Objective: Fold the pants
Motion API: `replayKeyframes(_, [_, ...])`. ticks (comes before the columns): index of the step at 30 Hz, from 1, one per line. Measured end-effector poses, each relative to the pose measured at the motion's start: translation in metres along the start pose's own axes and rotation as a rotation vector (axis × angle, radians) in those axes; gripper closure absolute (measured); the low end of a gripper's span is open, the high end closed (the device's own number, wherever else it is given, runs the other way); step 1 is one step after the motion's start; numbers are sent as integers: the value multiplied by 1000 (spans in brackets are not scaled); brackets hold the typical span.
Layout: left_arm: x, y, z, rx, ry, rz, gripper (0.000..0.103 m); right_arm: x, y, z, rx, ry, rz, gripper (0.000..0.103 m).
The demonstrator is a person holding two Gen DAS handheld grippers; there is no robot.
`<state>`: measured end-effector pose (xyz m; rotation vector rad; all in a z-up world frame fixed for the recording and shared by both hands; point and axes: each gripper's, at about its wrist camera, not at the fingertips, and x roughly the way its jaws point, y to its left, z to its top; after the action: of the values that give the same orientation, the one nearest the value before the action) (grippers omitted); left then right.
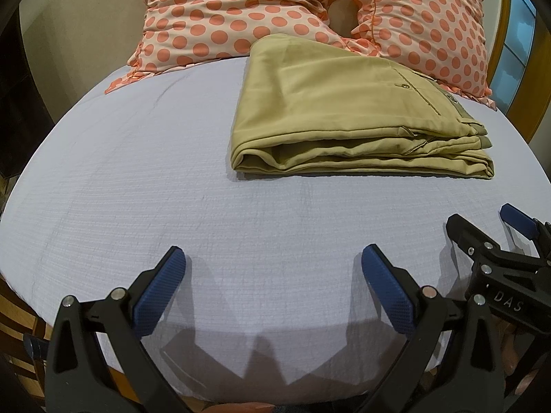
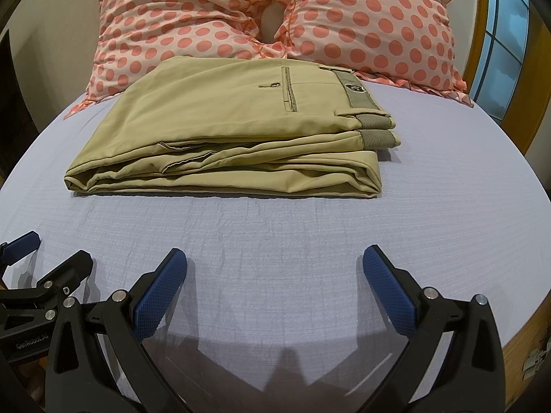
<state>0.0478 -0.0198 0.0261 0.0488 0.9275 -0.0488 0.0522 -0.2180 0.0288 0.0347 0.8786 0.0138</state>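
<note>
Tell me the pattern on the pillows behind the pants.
Coral polka dots on pale pink, clearest in the right wrist view: pillows.

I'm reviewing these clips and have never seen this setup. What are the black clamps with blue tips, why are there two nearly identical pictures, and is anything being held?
The clamps are two hand-held grippers, one in each of a person's hands; there is no robot arm. Each carries a wide-angle camera looking forward along its two fingers, so each gripper gives its own picture.

In the left camera's picture the left gripper fills the bottom, with the right gripper poking in at the right edge. In the right camera's picture the right gripper is at the bottom.

Both grippers are wide open and hold nothing. They hover over a bed with a pale lavender sheet. On it lie khaki pants, already folded into a compact stack, waistband to the right. Behind them are two polka-dot pillows, one beside the other.
</note>
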Motion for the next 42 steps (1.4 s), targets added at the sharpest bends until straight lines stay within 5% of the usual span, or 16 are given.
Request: replayKeyframes(42, [0,-2,0,0,-12,0,2,1,1,0,14,-6,-13,1])
